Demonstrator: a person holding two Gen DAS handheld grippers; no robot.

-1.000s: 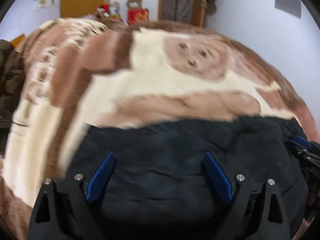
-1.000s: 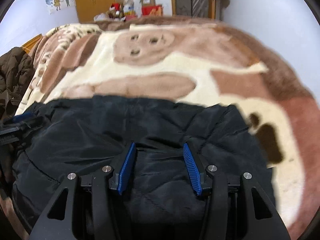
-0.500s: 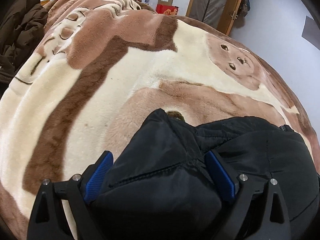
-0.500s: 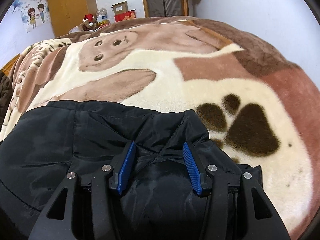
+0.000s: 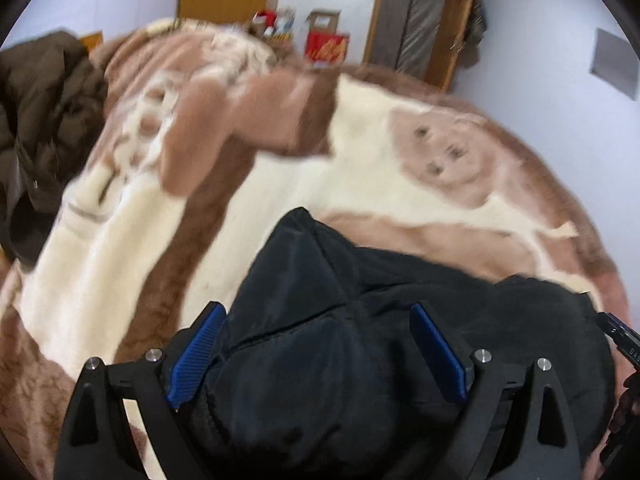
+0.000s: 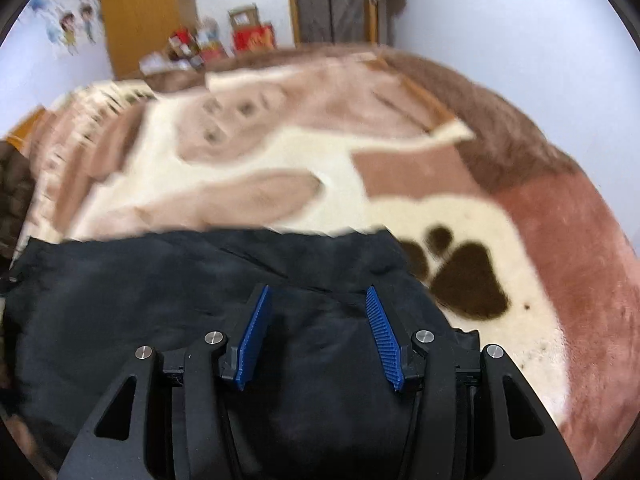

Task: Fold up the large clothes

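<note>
black padded jacket [image 5: 320, 360]: bunched at 6 o'clock on plush bear-print blanket [image 5: 360, 168]. soft, puffy, light, likely slippery shell; best taken at a quilted seam or hem edge. left gripper [image 5: 316, 356] and right gripper [image 6: 316, 332]: blue pads spread apart, straddling fabric, clamping nothing.

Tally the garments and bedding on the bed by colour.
Black: 1, the black jacket under both grippers.
Dark brown: 1, the brown coat at the bed's left edge.
Brown and cream: 1, the blanket.
Total: 3
</note>
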